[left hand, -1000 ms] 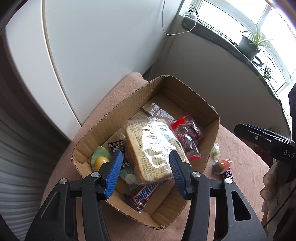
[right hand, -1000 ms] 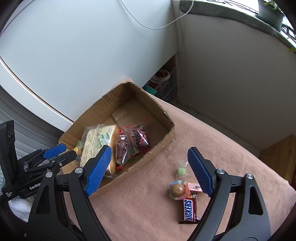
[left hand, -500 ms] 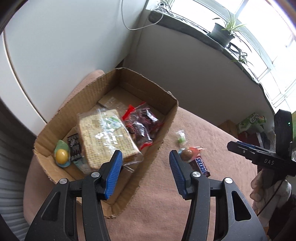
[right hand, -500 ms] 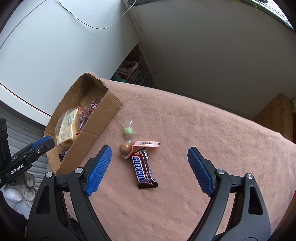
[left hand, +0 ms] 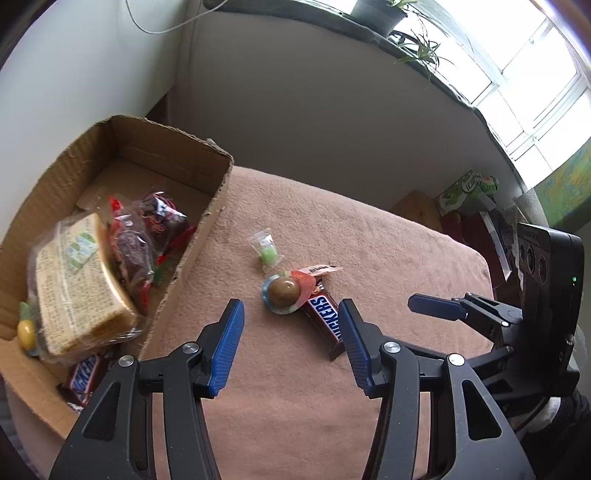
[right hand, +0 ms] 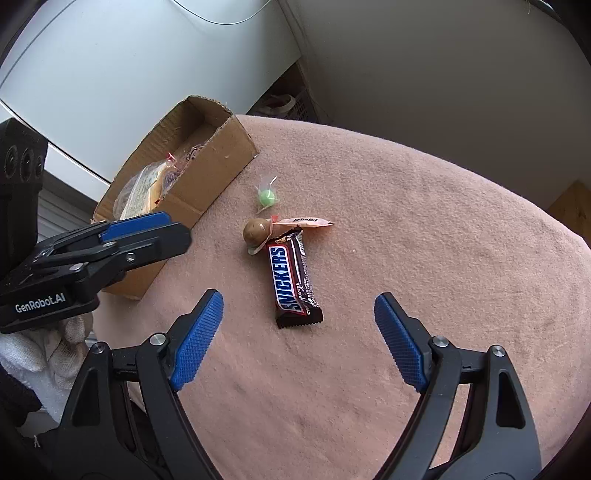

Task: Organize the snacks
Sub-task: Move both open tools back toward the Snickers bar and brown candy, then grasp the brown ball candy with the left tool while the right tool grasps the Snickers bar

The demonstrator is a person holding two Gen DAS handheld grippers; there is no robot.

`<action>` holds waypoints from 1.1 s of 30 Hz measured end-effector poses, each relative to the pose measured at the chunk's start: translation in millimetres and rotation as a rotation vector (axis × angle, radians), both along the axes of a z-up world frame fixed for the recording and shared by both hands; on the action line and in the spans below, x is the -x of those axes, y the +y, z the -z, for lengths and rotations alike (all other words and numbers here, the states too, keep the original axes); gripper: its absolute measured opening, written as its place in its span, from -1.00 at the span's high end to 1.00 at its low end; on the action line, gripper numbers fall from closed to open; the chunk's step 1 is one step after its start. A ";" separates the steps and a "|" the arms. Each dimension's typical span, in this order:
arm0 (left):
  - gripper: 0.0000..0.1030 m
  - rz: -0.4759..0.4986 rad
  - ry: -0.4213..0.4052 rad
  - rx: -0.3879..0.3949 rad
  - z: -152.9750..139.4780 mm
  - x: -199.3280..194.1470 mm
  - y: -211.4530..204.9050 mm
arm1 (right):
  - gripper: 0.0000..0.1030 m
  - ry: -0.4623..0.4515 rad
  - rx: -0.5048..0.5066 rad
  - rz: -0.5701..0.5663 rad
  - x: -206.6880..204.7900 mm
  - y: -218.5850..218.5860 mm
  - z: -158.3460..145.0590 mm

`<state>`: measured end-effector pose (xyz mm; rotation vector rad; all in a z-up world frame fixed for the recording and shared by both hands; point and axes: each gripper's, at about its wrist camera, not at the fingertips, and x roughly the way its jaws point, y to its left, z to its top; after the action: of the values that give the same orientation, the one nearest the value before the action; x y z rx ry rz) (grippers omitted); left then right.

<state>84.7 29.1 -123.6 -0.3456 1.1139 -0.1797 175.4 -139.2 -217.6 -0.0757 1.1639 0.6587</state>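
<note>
Pink fleece cloth point(right hand: 424, 206) covers the work surface, with pale walls behind and a potted plant point(left hand: 384, 13) on the sill at the top of my left view.

From the left wrist camera I see my left gripper point(left hand: 291, 343) spread wide with nothing between its blue pads, hanging above the cloth at lower centre. Just past it lies a Snickers bar point(left hand: 325, 321), its near end partly hidden behind the right-hand pad. A round brown sweet point(left hand: 283, 290) in a clear-rimmed wrapper touches the bar's far end, and a pink sachet point(left hand: 319, 270) lies behind them. A green candy point(left hand: 267, 253) in a clear twist sits a little further up, apart from those.

At the left of that frame the cardboard box point(left hand: 207, 218) holds a bag of crackers point(left hand: 74, 280), red-tied packets of dark fruit point(left hand: 147, 236), a yellow sweet point(left hand: 26, 330) in the lower corner and a second Snickers point(left hand: 83, 376) under the crackers.

From the right wrist camera, my right gripper point(right hand: 299, 339) is also gaping and empty, low in the frame, with the Snickers bar point(right hand: 293, 282) lying just beyond its tips. The left gripper's body enters from the left edge, in front of the box point(right hand: 207, 166).
</note>
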 end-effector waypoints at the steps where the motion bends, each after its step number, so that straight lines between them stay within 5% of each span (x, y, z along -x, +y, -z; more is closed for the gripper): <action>1: -0.01 0.002 0.011 0.001 4.7 -3.3 -2.8 | -0.68 -0.001 -0.002 -0.001 0.3 -0.1 2.1; 16: 0.05 0.030 0.058 0.010 40.7 -33.9 -12.8 | -0.44 -0.010 0.019 -0.011 -4.7 7.3 28.9; 20: 0.06 0.047 0.079 0.004 50.5 -38.6 -8.5 | -0.20 0.011 0.028 -0.007 -10.1 14.8 37.2; 25: 0.24 0.052 0.073 0.015 53.8 -38.6 -8.3 | -0.19 -0.006 0.057 -0.049 -9.4 27.8 40.2; 30: 0.26 0.033 0.060 0.025 57.6 -36.6 -7.2 | 0.11 -0.013 0.087 -0.051 -9.4 29.0 42.7; 33: 0.52 0.034 0.063 0.004 59.7 -34.0 -6.3 | 0.25 -0.013 0.086 -0.042 -8.0 24.8 43.1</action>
<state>118.7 22.7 -183.3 -0.3381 1.1821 -0.2027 183.4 -114.4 -260.6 -0.1769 1.1804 0.6441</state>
